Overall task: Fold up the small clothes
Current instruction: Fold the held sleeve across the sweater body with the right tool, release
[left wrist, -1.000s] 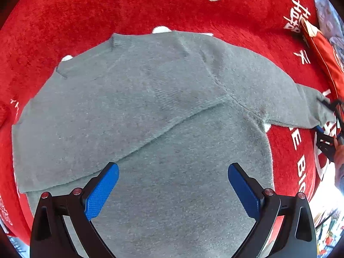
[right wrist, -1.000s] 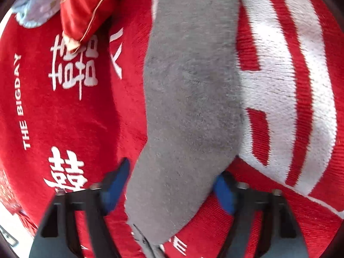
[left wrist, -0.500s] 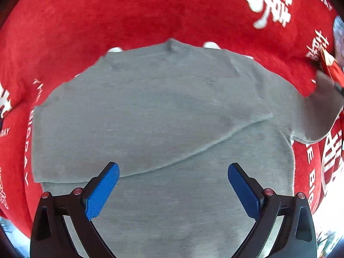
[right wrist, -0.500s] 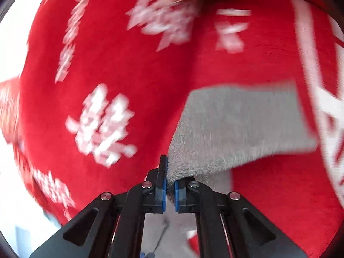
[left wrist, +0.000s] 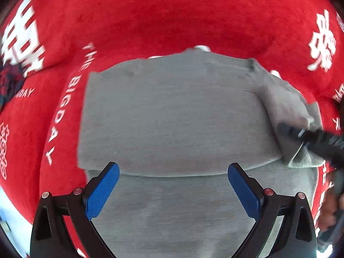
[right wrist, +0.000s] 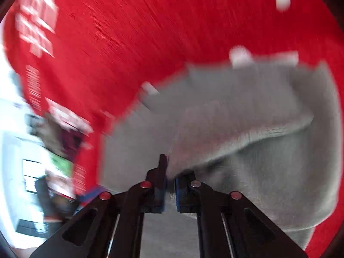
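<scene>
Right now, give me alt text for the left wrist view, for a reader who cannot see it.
A grey sweater lies on a red blanket printed with white characters. The right gripper pulls its pinched sleeve inward over the body. The left gripper is open above the sweater's near part.

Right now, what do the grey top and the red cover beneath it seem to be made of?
Grey top: probably knitted wool or a similar yarn, matte and slightly fuzzy, with fine knit lines. Red cover: seemingly plush, velvety fabric, short pile, with white lettering.
</scene>
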`<state>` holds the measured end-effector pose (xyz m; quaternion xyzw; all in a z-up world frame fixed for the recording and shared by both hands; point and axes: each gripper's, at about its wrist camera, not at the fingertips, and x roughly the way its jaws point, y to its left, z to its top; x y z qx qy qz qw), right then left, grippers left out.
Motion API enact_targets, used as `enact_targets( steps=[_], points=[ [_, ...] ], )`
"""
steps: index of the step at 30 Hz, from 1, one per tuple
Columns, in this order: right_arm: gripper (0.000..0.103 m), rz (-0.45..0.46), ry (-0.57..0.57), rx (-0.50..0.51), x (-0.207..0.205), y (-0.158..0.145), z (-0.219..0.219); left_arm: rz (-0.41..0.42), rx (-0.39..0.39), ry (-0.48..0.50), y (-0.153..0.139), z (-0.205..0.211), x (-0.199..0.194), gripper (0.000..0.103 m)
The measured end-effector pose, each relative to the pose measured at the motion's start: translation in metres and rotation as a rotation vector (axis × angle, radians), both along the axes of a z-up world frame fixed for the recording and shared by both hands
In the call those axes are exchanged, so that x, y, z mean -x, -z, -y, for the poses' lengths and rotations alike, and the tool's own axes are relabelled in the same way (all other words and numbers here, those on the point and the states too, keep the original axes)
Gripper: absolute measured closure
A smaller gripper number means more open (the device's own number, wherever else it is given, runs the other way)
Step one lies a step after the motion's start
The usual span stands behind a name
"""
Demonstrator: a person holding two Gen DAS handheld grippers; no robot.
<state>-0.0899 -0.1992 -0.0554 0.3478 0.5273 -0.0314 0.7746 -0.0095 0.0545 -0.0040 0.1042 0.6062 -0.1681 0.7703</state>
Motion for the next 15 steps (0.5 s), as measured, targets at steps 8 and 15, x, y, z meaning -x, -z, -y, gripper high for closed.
enact_targets(
  steps=[8,15],
  points=[
    [0.052,0.095,0.301,-0.071,0.032,-0.018,0.029,-0.006,0.023,-0.075,0.003,-0.045,-0.008,0.002],
    [0.097,0.173,0.129,0.020,-0.020,-0.048,-0.011,0.012,0.087,-0.123,-0.009,-0.075,-0.018,0.002]
  ],
)
